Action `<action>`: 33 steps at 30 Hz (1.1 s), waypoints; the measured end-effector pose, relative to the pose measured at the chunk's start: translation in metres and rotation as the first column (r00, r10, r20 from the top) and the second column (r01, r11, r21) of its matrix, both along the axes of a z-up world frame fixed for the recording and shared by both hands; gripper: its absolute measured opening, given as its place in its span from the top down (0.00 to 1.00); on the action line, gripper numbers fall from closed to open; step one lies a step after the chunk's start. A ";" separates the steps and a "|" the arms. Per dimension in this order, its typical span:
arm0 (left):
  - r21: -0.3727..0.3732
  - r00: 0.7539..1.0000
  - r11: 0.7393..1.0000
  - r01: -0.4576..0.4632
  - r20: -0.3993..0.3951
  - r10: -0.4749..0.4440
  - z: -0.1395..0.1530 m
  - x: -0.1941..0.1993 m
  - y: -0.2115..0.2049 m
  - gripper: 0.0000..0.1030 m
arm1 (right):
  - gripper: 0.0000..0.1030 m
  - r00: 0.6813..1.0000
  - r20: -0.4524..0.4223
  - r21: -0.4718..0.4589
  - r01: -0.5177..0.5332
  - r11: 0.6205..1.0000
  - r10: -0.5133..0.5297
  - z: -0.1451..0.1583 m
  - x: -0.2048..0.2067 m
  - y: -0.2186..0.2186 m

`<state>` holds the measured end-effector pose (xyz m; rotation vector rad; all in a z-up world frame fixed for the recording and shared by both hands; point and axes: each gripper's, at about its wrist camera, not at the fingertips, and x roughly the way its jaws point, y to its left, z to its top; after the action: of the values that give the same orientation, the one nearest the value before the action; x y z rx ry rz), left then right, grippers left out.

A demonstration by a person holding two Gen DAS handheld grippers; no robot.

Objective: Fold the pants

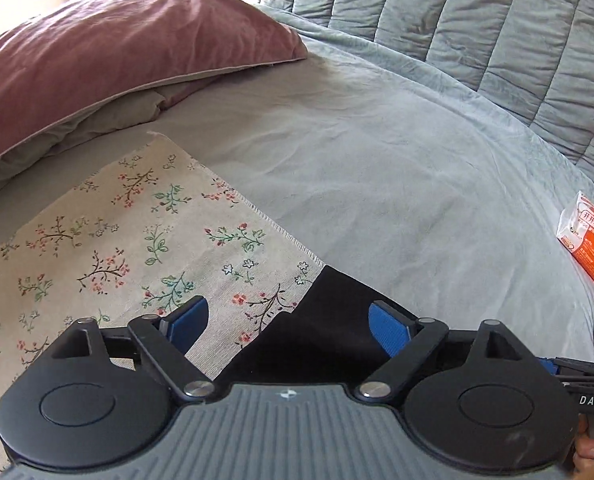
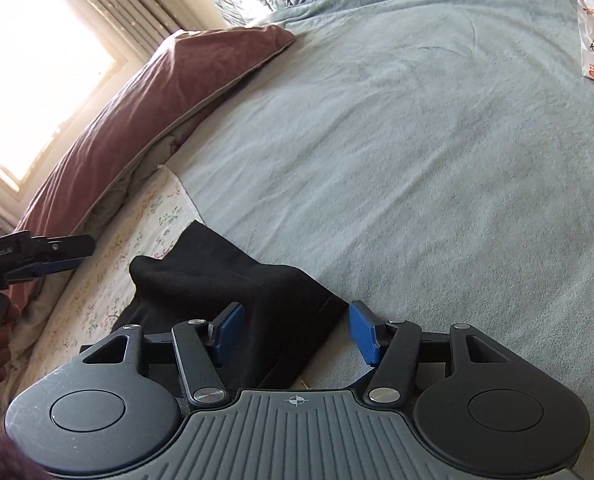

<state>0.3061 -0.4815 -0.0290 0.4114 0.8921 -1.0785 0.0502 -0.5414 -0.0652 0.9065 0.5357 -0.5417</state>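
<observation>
Black pants (image 2: 233,292) bunched, wrinkled, lying half on floral cloth (image 1: 109,240), half on grey-blue bedspread (image 2: 417,160). Left gripper (image 1: 289,326) spread wide, empty. Right gripper (image 2: 295,332) straddles pants edge, pads not pressing.

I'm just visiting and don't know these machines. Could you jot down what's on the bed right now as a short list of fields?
setting: bed with a grey-blue bedspread
garment: black pants, lying partly on a floral cloth
left gripper: open, above the pants' edge, holding nothing
right gripper: open, jaws either side of the pants, not pressing
pillow: mauve pillow at the head of the bed
other item: orange and white packet on the bedspread
</observation>
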 end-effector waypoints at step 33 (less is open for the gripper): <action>-0.104 0.983 0.993 -0.051 -0.180 0.032 -0.038 0.032 -0.037 0.91 | 0.64 0.989 0.091 0.135 0.107 0.985 -0.119 -0.011 -0.036 -0.032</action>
<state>0.3383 -0.5182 -0.0670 0.2071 0.9909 -1.1325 0.0144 -0.5731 -0.0762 1.0867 0.4352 -0.5664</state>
